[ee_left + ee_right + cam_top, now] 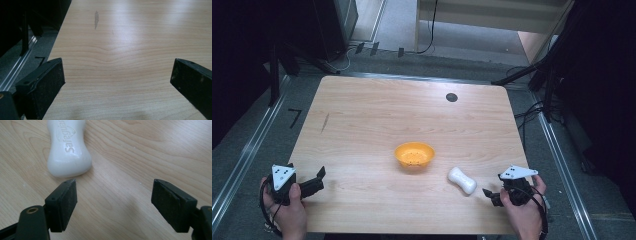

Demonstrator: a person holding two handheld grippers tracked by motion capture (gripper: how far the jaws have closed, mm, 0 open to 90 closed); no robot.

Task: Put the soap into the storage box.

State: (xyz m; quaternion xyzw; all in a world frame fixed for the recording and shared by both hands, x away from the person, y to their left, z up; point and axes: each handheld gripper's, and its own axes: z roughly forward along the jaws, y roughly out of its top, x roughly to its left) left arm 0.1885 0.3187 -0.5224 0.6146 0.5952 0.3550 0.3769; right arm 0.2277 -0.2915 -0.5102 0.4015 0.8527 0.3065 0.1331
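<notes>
Wooden table (377, 115) carries an orange bowl (414, 154) mid-near; a white soap bar (462, 180) lies right of it. Left gripper (315, 181), near-left, and right gripper (490, 195), just beside the soap, hover with jaws spread wide and empty.

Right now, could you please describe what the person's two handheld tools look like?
Both are black. The left tool and right tool each carry a grey three-cornered plate with dark dots, trail a black cable, and end in two flat, rectangular black jaws.
</notes>
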